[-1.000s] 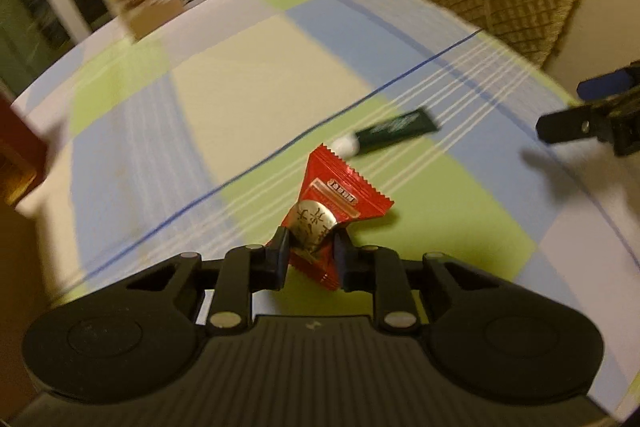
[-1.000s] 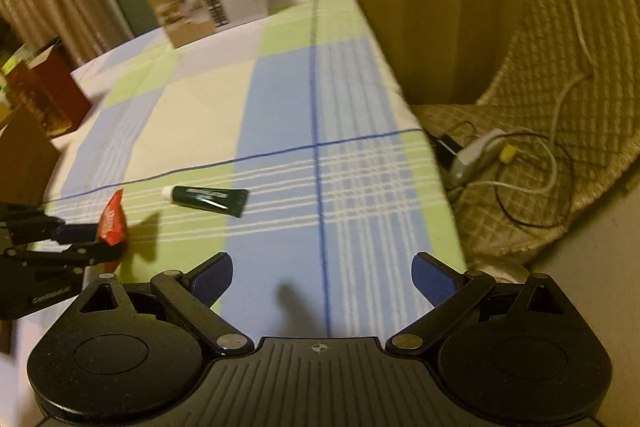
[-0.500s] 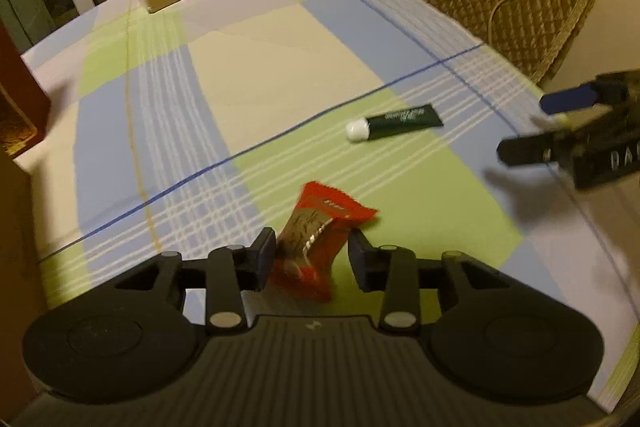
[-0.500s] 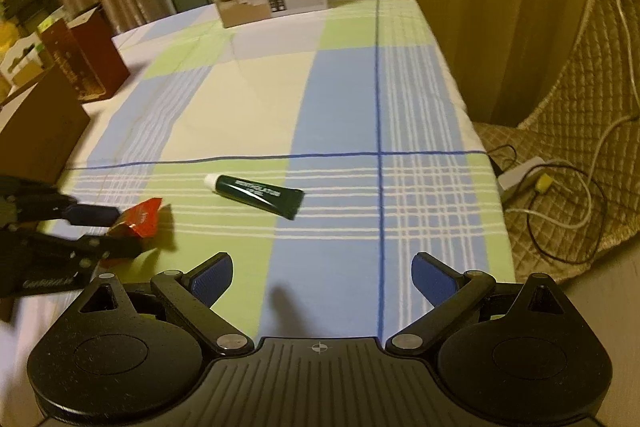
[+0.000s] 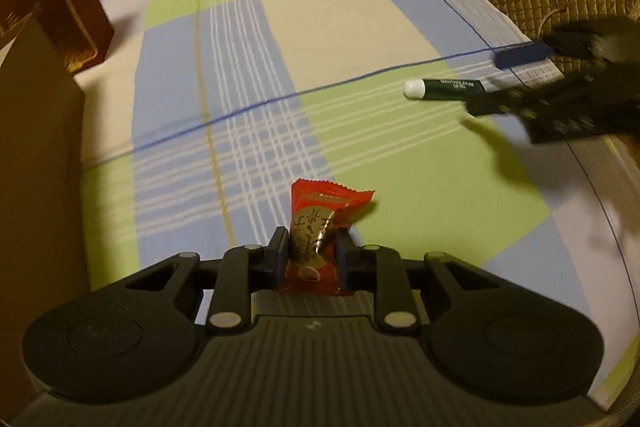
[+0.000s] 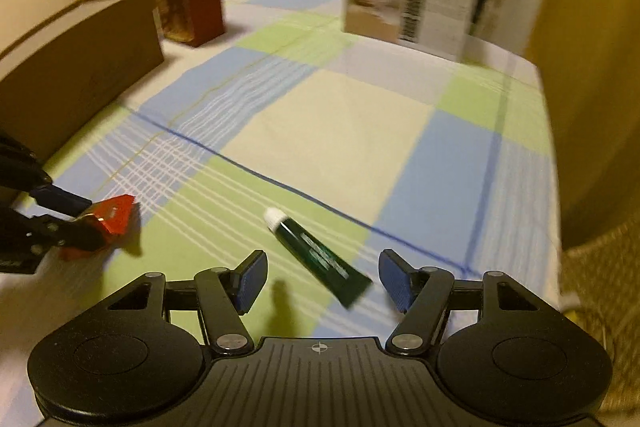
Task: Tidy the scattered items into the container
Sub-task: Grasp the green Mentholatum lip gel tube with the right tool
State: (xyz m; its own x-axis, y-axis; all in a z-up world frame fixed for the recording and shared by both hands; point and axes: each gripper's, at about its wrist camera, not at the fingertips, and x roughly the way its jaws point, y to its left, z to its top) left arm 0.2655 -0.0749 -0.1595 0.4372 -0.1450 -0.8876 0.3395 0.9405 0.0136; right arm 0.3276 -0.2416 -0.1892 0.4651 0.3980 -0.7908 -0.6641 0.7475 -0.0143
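The left gripper (image 5: 310, 253) has its fingers pressed on a red candy packet (image 5: 320, 243) above the checked desk (image 5: 340, 19), while the right gripper (image 6: 322, 279) has its fingers spread wide around the tail of a dark green tube (image 6: 316, 255) lying on the desk, with a brown cardboard box (image 6: 76, 75) at the left edge.

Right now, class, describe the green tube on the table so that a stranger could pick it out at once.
Start at the checked tablecloth and follow its dark blue line toward the right gripper. Lying flat between its open jaws is the dark green tube. Its white cap and slim shape set it apart from the red snack packet nearby.
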